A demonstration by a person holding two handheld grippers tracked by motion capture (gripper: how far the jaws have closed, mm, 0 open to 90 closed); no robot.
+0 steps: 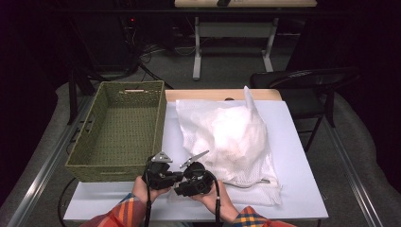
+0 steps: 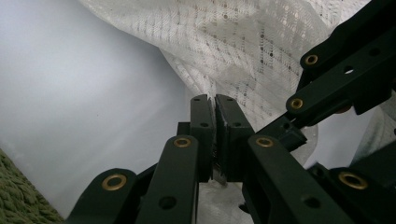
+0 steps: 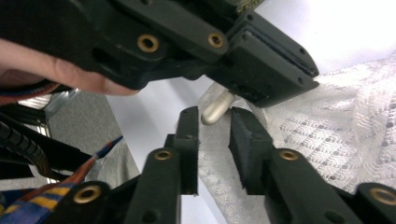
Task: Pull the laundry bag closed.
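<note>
The white mesh laundry bag (image 1: 231,142) lies crumpled over the middle and right of the white surface (image 1: 302,184), its near-left corner close to the surface's front edge, where both hands work; it looks light, limp and loosely woven, so by my judgement it will sag, fold and slide on the smooth surface rather than keep any shape; the net could snag or stretch if tugged hard. The firmer places to take hold seem to be the seamed hem and the zipper line along the near edge; a small silvery metal zipper pull (image 3: 215,112) sits at that corner, hard and slick, likely to slip from the pads unless pinched squarely.

The left tongs (image 2: 215,105) are clamped together on a fold of the mesh at that corner; the right tongs (image 3: 212,126) stand narrowly apart, the zipper pull just ahead of their tips and not yet pinched, as far as the right gripper view tells.

Count: one mesh bag; one zipper pull; one green woven rectangular basket (image 1: 118,130), with nothing inside it, standing at the surface's left edge, just beside the bag; two pairs of tongs; one dark folding chair (image 1: 302,80) beyond the far-right corner, off the surface.
</note>
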